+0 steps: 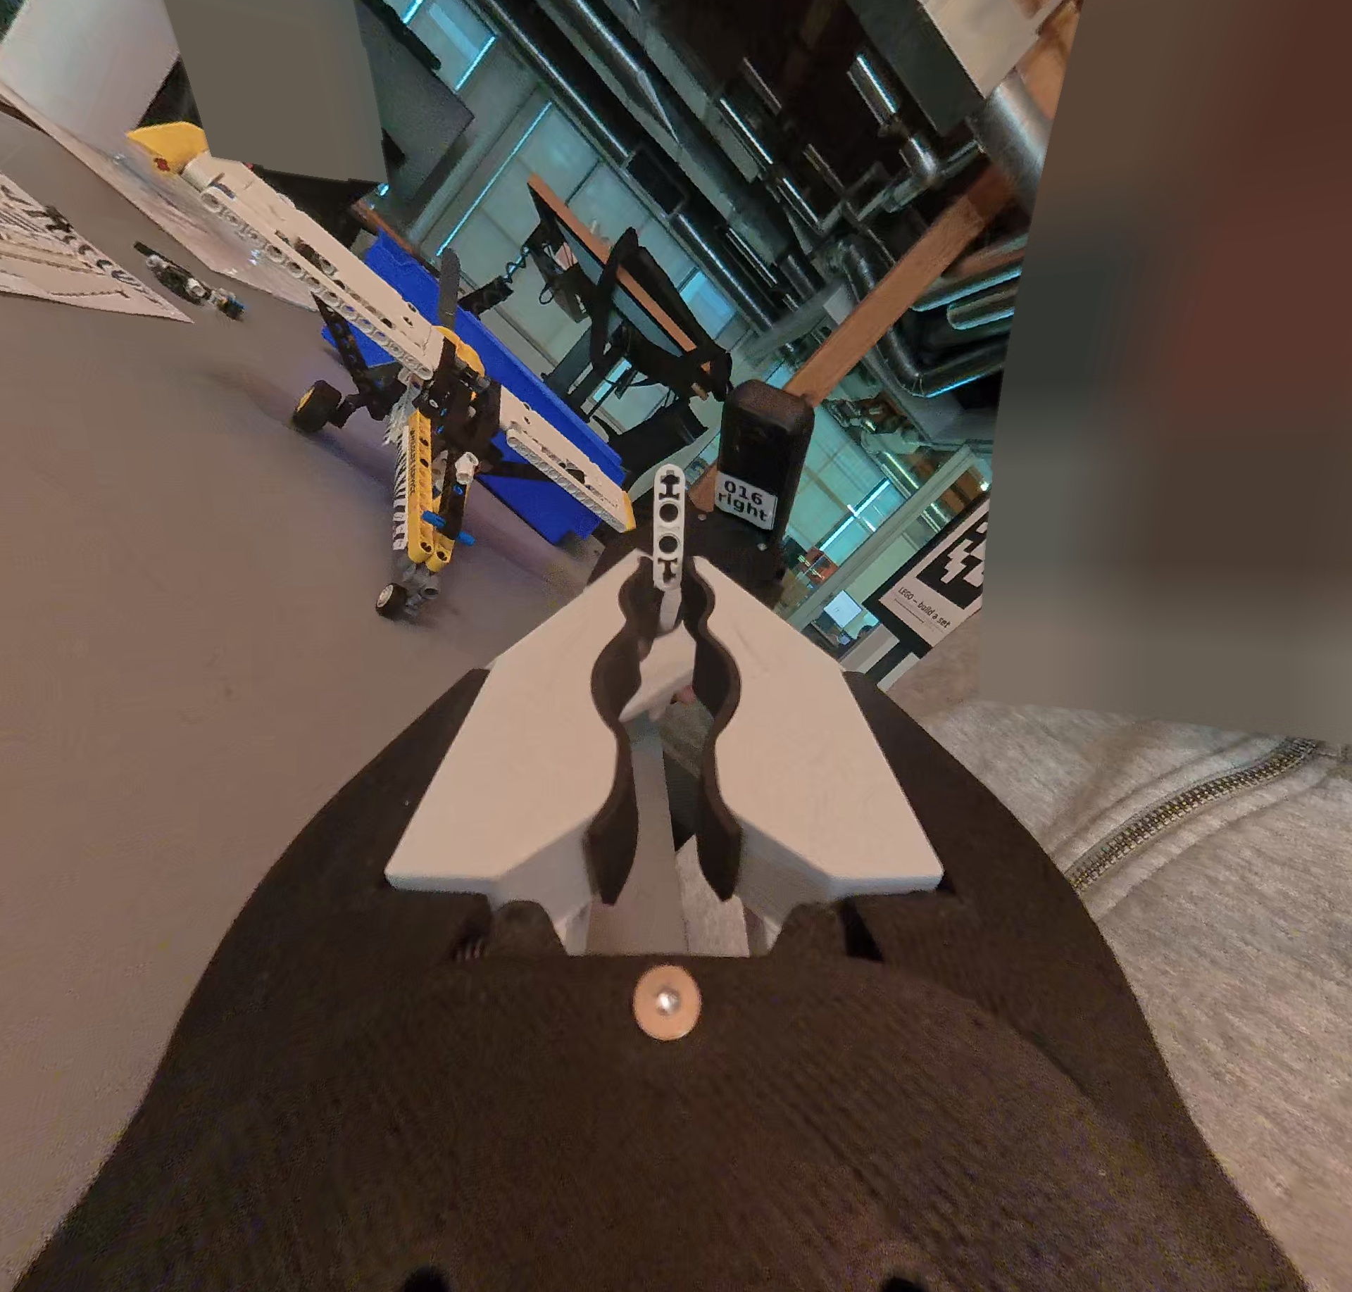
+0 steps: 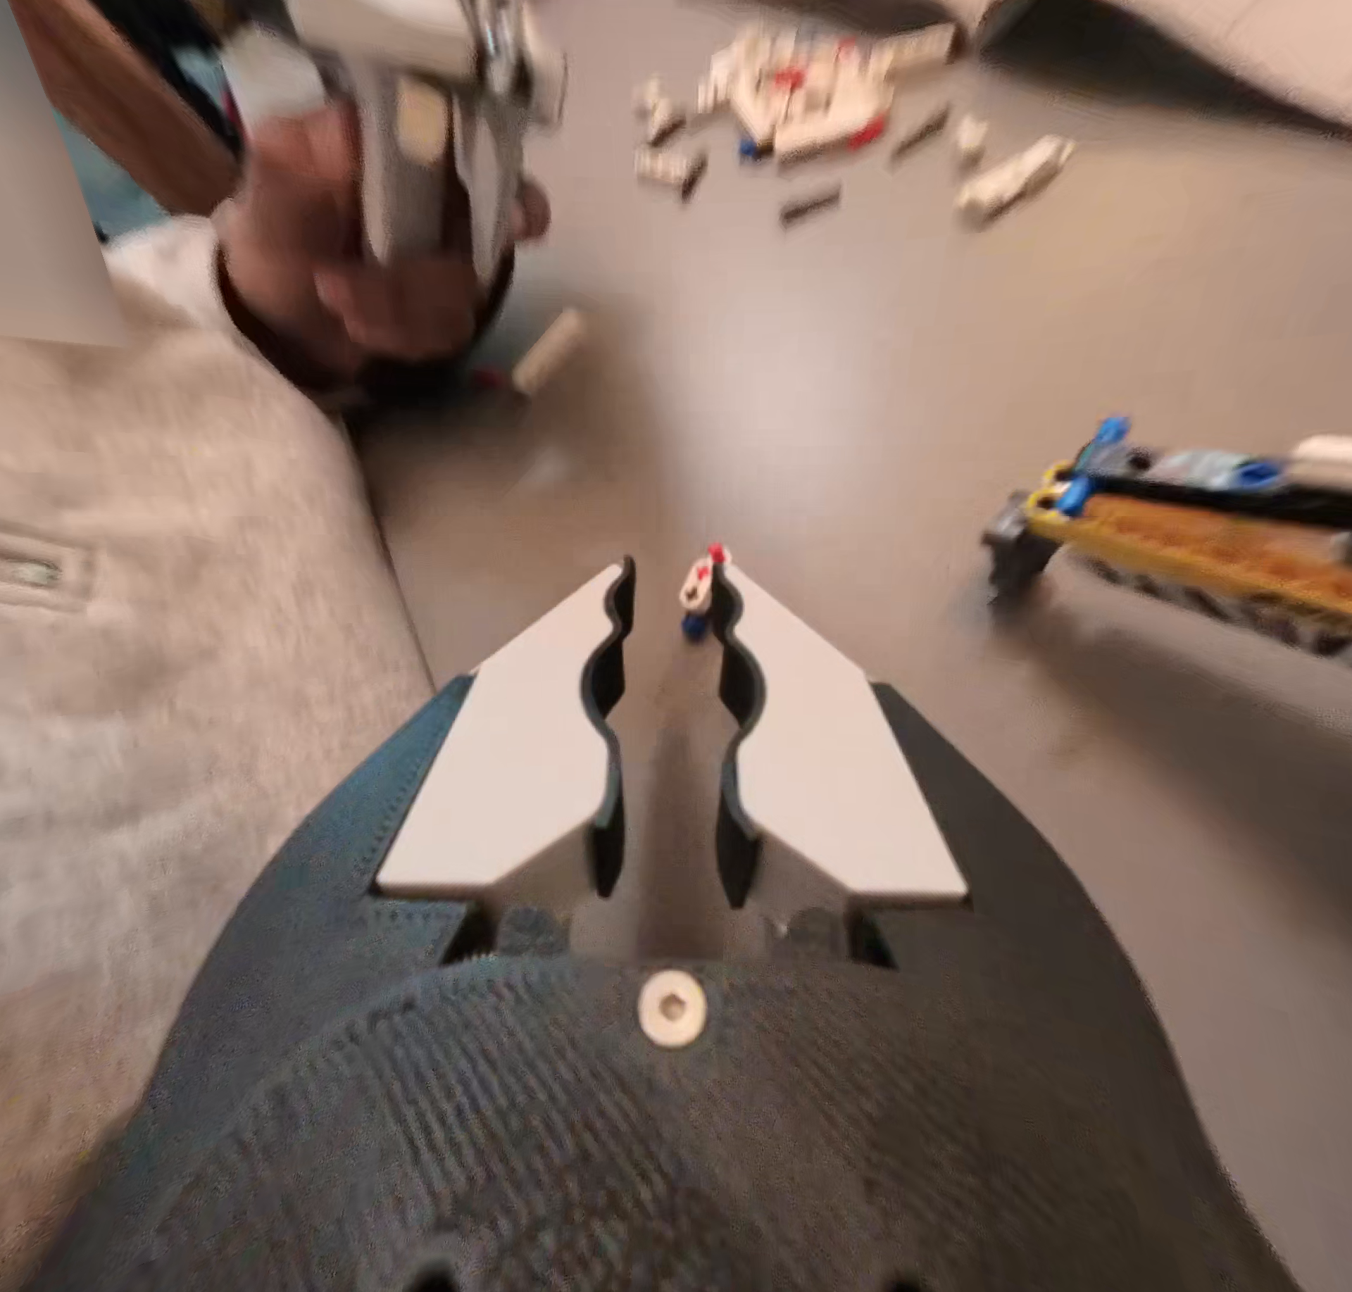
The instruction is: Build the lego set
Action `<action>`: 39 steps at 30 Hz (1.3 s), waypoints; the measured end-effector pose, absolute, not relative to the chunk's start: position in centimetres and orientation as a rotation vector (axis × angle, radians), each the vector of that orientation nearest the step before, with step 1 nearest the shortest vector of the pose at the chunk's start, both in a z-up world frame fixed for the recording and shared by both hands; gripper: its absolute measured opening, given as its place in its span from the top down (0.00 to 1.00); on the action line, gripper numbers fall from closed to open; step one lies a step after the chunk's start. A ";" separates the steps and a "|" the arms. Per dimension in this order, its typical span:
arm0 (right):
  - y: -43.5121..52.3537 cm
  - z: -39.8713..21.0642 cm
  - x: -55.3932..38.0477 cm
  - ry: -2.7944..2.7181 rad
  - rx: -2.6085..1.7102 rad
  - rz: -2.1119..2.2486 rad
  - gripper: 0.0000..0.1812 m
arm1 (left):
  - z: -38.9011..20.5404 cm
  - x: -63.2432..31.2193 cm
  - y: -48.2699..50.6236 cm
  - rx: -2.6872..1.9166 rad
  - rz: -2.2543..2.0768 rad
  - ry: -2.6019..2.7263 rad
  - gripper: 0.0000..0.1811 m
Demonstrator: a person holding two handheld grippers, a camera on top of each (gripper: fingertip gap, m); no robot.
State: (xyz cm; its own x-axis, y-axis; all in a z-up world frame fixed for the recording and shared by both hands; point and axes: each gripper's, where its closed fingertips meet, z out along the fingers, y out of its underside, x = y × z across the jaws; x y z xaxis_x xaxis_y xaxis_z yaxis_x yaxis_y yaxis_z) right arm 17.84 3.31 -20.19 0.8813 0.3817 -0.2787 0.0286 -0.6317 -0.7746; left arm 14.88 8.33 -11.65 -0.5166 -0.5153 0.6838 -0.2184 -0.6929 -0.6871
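Observation:
My left gripper (image 1: 667,587) is shut on a thin white lego beam (image 1: 669,518) that sticks up past the fingertips, held above the table. The partly built plane model (image 1: 417,386), white, yellow and black, stands on the grey table to the left; it also shows in the right wrist view (image 2: 1200,525). My right gripper (image 2: 674,575) is open low over the table. A small white, red and blue piece (image 2: 699,591) sits by its right fingertip; the blur hides whether it touches the finger. The right gripper's black body (image 1: 761,452) shows beyond the beam.
A pile of loose white, red and black parts (image 2: 797,101) lies ahead, with an open booklet (image 2: 1097,6) behind. A tan piece (image 2: 549,350) lies near the hand (image 2: 351,255) holding the left gripper. A blue bin (image 1: 527,445), paper sheets (image 1: 66,262) and small black parts (image 1: 186,280) are near the model. Left tips to right tips: about 11 cm.

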 end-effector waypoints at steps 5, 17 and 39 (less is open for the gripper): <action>3.4 -22.6 17.3 -0.297 -2.296 0.515 0.84 | -12.0 15.1 8.1 -1.445 -2.280 1.159 0.97; 8.2 -13.5 17.7 -0.485 -1.723 -0.336 0.97 | -12.6 15.9 8.8 -1.593 -2.314 0.994 0.97; 10.1 -13.7 16.2 -0.887 -1.386 -1.257 0.96 | -13.3 16.7 9.5 -1.758 -2.491 0.653 0.97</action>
State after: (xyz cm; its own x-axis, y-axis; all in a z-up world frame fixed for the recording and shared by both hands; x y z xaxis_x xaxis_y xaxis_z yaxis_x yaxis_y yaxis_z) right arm 16.23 10.06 -13.71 0.1839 -0.1089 0.9769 0.9569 -0.2076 -0.2032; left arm 16.67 9.50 -13.27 -0.3642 -0.2546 0.8958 -0.2173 -0.9121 -0.3476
